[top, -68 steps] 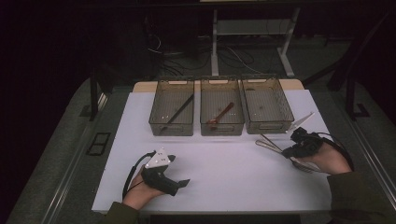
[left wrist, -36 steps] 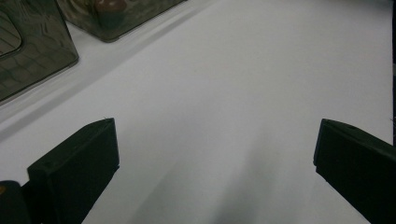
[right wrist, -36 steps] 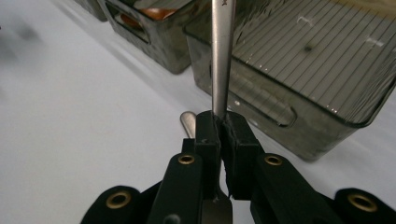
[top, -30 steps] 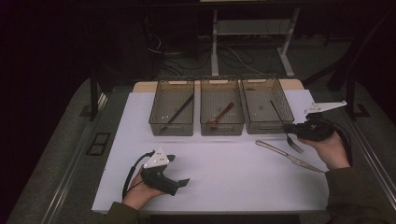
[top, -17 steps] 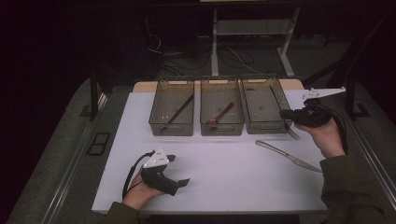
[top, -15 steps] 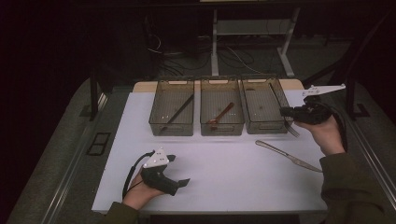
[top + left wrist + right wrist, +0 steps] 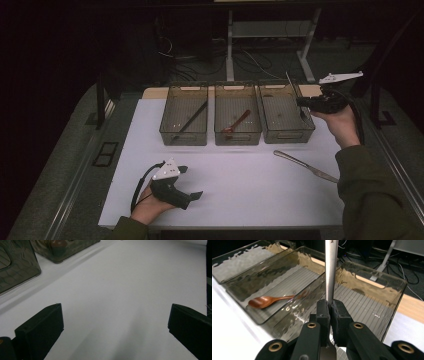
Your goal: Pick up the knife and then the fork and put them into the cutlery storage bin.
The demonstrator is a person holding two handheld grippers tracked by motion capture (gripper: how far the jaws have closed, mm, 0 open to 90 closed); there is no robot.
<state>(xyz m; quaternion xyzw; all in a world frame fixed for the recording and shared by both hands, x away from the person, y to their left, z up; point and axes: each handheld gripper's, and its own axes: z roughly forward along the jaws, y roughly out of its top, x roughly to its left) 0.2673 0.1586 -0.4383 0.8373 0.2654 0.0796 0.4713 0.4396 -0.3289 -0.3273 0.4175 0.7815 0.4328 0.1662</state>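
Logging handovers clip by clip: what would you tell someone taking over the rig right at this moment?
Right gripper: shut on a fork, held above the right-hand bin.
Left gripper: open, holding nothing, resting over the white mat.
Bins: black stick in the left one, wooden spoon in the middle one.
Left to do: drop the fork into the right bin, then probably sort the knife lying on the mat.

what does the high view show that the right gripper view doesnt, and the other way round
The high view alone shows the left claw resting on the white table, the knife lying there, and a dark utensil in the left bin. The right gripper view alone shows the right claw clamped shut on the fork's metal handle up close. Both share the wooden spoon in the middle bin and the right bin.
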